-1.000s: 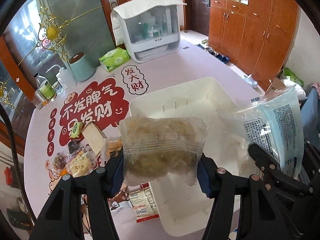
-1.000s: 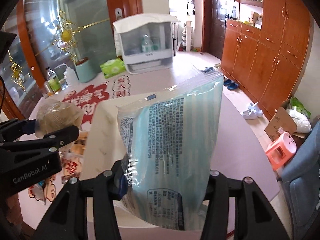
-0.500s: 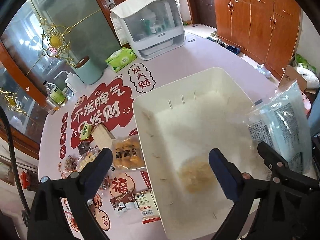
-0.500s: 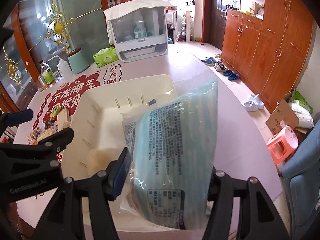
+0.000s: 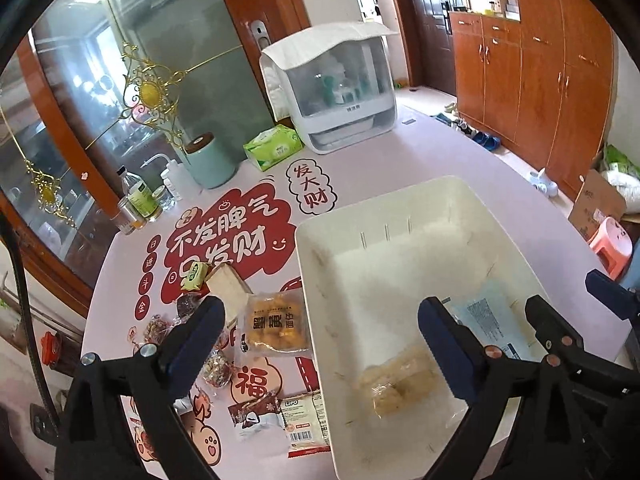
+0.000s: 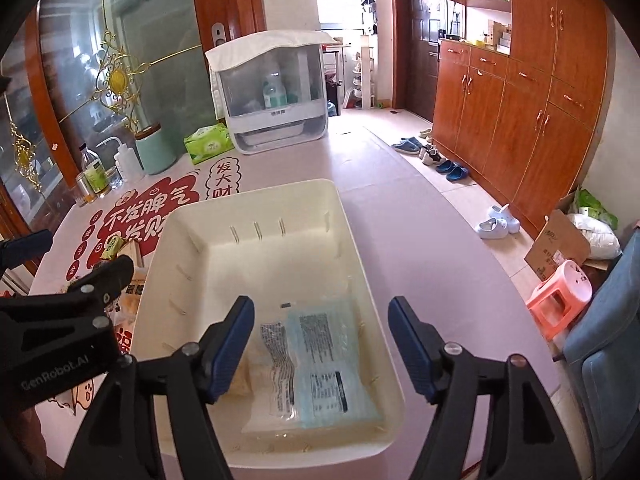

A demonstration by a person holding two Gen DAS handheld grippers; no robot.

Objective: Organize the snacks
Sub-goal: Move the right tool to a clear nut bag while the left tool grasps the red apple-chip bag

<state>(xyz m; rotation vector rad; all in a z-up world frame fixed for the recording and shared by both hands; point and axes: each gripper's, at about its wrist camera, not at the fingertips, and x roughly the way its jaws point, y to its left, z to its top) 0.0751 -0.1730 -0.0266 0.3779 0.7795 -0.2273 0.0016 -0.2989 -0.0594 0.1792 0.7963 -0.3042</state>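
Note:
A white plastic bin (image 5: 384, 216) (image 6: 256, 196) stands on the pink table. Inside lie a clear bag of brown snack (image 5: 396, 384) and a pale blue packet (image 6: 324, 360) (image 5: 490, 320). My left gripper (image 5: 320, 344) is open and empty above the bin's near left rim. My right gripper (image 6: 322, 340) is open and empty above the blue packet. Several loose snacks lie left of the bin, among them a yellow puff bag (image 5: 278, 324) and a LIPO packet (image 5: 306, 424).
A white covered rack (image 5: 332, 88), green tissue pack (image 5: 272, 148), teal canister (image 5: 208, 160) and bottles (image 5: 138, 200) stand at the table's back. The table edge runs on the right, with a pink stool (image 6: 560, 300) on the floor below.
My left gripper opened and dropped the brown snack bag into the bin. My right gripper then opened and released the blue packet, which now lies flat in the bin.

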